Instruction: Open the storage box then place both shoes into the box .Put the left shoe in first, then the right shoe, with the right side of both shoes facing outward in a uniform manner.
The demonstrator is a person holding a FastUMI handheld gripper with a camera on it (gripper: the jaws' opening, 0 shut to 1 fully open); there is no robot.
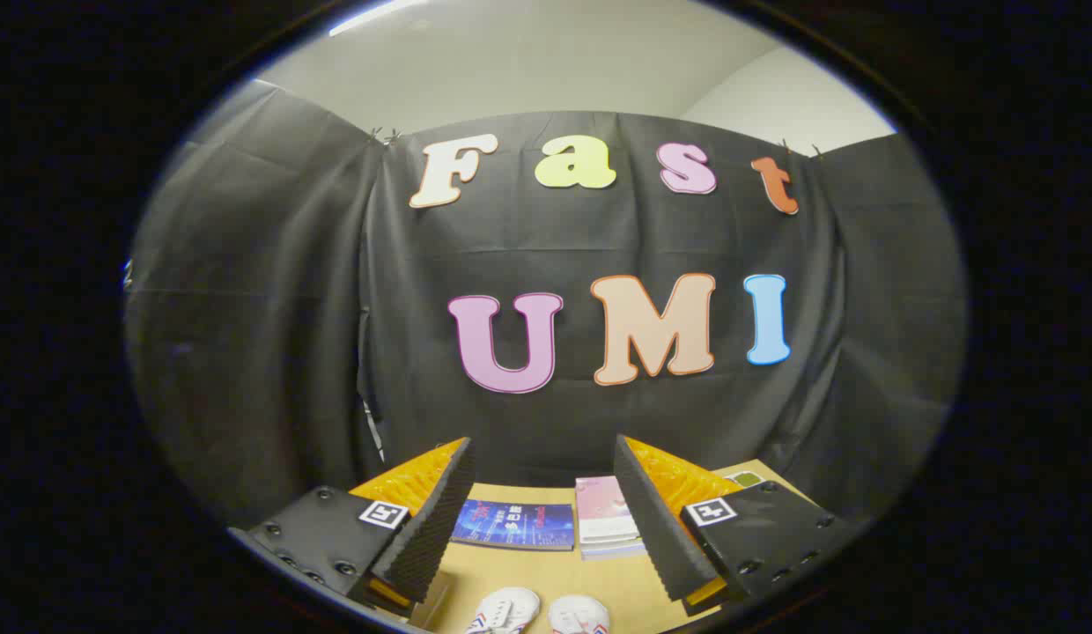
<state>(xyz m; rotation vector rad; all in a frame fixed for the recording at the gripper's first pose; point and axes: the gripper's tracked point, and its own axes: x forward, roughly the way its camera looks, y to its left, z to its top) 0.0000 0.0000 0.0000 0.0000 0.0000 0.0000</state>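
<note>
Right now the gripper (543,519) hangs above the tabletop (528,577) with its jaws spread wide and nothing between them. It is tipped up toward the back wall rather than down at the work, so I'd judge nothing has been reached for yet; the open jaws look ready for a first grab rather than busy with one.

Both shoes (539,612) sit on the tabletop just below and between the fingers, close to the near edge. They lie side by side, nearly touching, toes pointing away from the gripper toward the wall. That neat pairing looks set up for the task, so either one can be lifted singly. They are pale, nearly white, with white laces, and the one on the left carries red and blue stripes along its side. Which is the left shoe I cannot tell from here, as only the toe ends are in sight.

Farther back, beyond the fingers, a blue booklet (513,525) lies flat, and just beside it rests a small stack of pink-covered books (606,519). They seem parked out of the way near the wall.

A pale edge of something (430,601) peeks out under the left finger; whether that is the storage box I cannot say.
</note>
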